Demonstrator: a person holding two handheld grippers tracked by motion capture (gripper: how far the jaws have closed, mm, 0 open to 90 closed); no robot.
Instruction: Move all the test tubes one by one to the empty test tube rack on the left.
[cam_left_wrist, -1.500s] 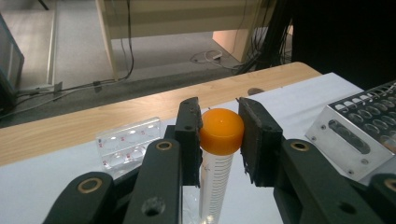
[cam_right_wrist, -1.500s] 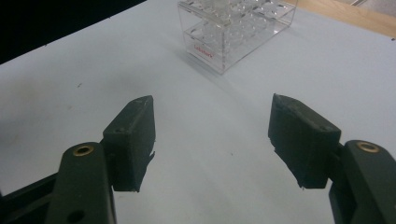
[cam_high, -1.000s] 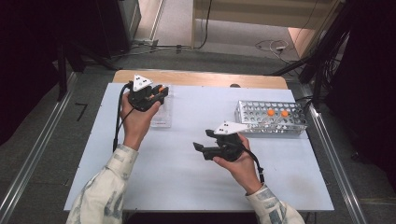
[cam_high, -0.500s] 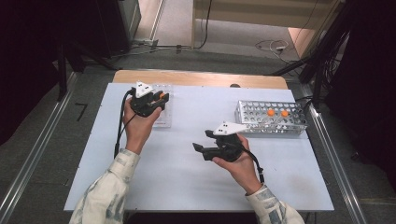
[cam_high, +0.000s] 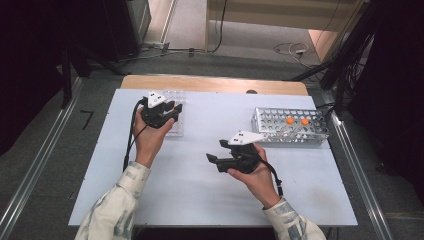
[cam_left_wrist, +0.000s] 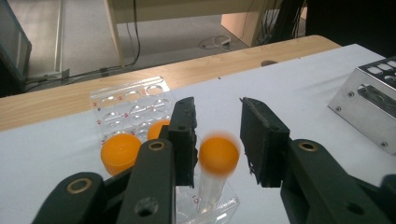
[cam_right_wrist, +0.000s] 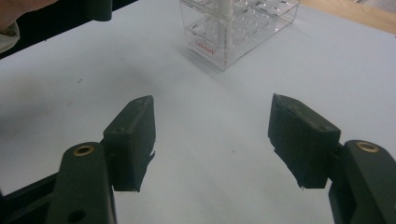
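A person's left gripper (cam_high: 170, 111) hovers over a clear plastic rack (cam_high: 176, 126) at about 10 o'clock on the white table (cam_high: 200, 195), its jaws having just been opening around an orange-capped tube (cam_left_wrist: 218, 156) that stands upright in a near well of that rack. In the left gripper view the cap sits between the two black pads: a clear gap shows on the right side, while the left pad looks just beside or barely touching the cap, so the grip appears released, and the tube seems to be resting in the well by itself. 2 more orange caps (cam_left_wrist: 120, 150) stand in wells at 9 o'clock of it, suggesting tubes are being gathered here 1 by 1.

The right gripper (cam_high: 216, 152) waits near the table's centre, held level in the hand and pointing toward 9 o'clock, jaws wide apart with nothing between them, as the right gripper view shows bare table beneath the pads. It seems parked so as not to crowd the placing hand.

At 2 o'clock lies a metal rack (cam_high: 280, 131) with 2 orange-capped tubes (cam_high: 297, 121) left in it, likely the supply. The left hand will probably need to lift straight up to avoid tipping the freshly seated tube.
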